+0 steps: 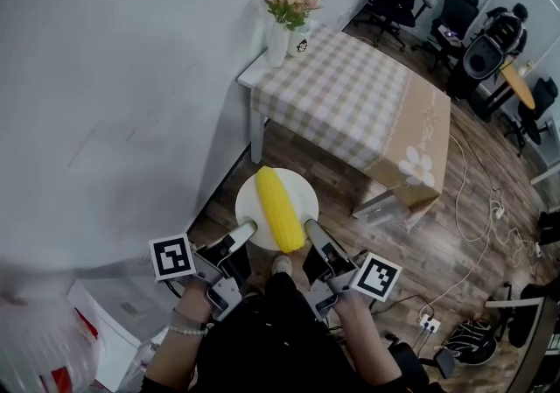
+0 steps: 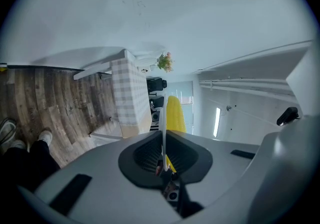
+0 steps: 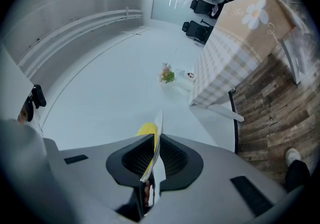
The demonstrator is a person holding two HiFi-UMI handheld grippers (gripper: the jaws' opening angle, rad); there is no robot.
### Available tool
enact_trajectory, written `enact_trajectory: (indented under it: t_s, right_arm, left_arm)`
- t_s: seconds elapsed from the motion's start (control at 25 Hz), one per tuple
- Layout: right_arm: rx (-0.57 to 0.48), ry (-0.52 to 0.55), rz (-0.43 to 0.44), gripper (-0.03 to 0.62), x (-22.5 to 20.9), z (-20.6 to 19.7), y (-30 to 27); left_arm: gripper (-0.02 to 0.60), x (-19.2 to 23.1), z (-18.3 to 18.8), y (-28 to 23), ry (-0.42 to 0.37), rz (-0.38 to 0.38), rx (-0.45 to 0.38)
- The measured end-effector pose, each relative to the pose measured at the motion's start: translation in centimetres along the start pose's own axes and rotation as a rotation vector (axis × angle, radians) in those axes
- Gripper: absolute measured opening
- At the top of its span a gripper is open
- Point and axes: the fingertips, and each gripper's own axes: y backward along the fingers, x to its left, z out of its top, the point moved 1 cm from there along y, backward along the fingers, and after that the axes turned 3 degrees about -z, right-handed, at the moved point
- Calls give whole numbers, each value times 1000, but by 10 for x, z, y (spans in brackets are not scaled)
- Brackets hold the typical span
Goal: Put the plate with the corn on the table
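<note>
On the plate point(image 1: 246, 207), one corn cob point(image 1: 278, 207)

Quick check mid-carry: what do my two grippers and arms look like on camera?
Both the left gripper and right gripper are grey-bodied, with black ribbed pads inside the jaws and a white cube bearing black square markers. A pale wristband circles the left wrist.

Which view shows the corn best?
Head view: the whole corn lies on the plate, seen from above. Left gripper view shows only part beside the edge-on plate; right gripper view, a yellow sliver.
</note>
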Motion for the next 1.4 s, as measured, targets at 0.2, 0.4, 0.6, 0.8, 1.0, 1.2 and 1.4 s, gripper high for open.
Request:
enact_trajectory:
  t_s: [0.2,0.4,0.6,0.8,1.0,1.2,1.4]
  right_arm:
    - [26,9,5,64,-10,27,-12]
    - [51,14,21,64,-16,60,-25]
    - [75,19,25,64,-28,91,-36]
    - [85,23,34,64,-39,119,-42]
    - [83,29,41,64,-49,145,-45]
    - [77,31,46,64,-57,163,-45]
    - [67,18,40,64,-66,173,-45]
  left_arm:
    - [26,1,11,-25,5,-3,-31]
    - [26,-3,22,-56,9,-7,-61]
    - [26,-4,33,-87,4,-10,-84]
    - [27,-4,38,-116,13,-12,-98]
    - [27,-4,43,-143,-2,-15,-102]
    - [26,-4,44,-162,-5,-7,-100]
    - [26,-2,45,-177,-6,-4,-87]
